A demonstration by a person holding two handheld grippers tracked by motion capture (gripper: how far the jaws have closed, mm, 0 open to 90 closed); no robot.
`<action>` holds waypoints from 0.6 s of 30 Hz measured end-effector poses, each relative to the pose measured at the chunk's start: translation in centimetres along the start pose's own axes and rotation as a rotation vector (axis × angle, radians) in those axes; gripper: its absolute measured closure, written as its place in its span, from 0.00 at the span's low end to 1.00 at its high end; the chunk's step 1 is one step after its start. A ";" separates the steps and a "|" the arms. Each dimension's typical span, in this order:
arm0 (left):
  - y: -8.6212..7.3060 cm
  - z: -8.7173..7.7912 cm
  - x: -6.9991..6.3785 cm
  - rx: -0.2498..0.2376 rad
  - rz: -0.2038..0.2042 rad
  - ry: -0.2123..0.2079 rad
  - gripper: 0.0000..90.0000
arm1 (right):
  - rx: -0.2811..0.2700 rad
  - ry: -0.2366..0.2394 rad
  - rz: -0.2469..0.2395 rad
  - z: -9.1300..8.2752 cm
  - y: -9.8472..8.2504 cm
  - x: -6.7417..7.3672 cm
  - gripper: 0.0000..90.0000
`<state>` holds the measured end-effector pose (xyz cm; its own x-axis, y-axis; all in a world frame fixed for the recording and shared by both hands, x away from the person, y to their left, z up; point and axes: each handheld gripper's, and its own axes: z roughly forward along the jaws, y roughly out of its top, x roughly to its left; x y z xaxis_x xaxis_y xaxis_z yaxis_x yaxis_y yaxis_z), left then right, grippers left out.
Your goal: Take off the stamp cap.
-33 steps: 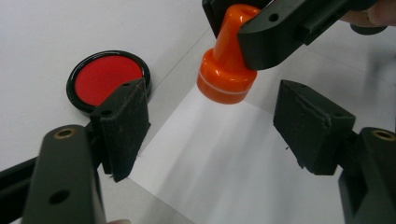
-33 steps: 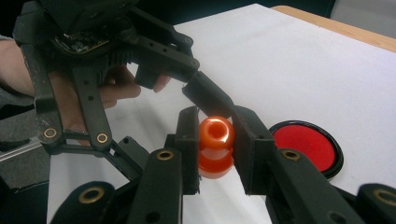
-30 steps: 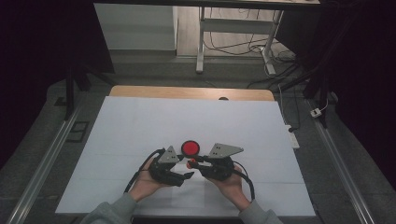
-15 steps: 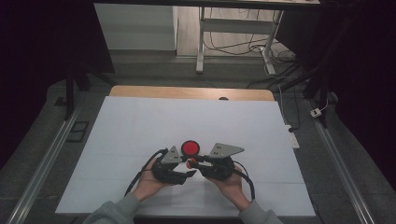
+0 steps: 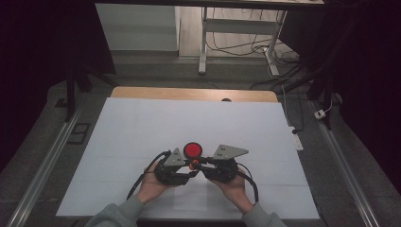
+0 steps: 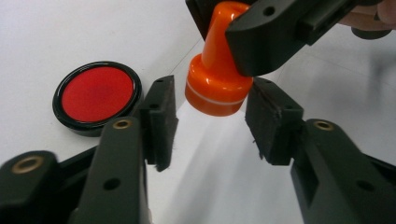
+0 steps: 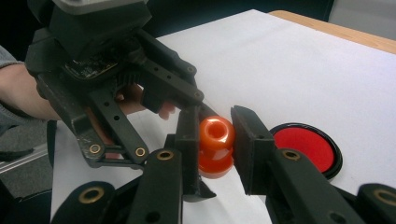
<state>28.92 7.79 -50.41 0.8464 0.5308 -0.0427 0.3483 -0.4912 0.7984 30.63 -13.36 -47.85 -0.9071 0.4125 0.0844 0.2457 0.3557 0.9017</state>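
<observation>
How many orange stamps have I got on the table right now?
1. The orange stamp is off the white sheet, its handle clamped in the right gripper, its base between the left gripper's closing jaws, beside the red ink pad.

A white sheet (image 5: 189, 127) covers most of the bench (image 5: 194, 93), whose bare wooden edge shows as a strip along the far side, in the middle of the frame. Beyond it, at upper centre, stands a white metal frame (image 5: 236, 28) with dark cables (image 5: 227, 49) lying on the grey floor (image 5: 156, 66). At right, a white plug (image 5: 322, 114) lies on the floor. Metal rails (image 5: 42, 165) run down both lower sides.
</observation>
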 end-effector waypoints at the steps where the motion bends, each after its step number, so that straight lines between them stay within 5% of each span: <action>1: 0.0 0.0 0.0 0.001 0.001 0.000 0.63 | -0.001 0.000 0.001 0.0 0.0 0.0 0.80; 18: 0.0 0.0 -0.1 0.005 0.029 0.014 0.72 | -0.010 0.003 0.017 0.0 -0.2 -0.1 0.80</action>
<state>28.81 7.71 -50.39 0.8506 0.5257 -0.0111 0.3257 -0.5102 0.7960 30.72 -13.45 -48.02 -0.9035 0.4164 0.1011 0.2578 0.3397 0.9045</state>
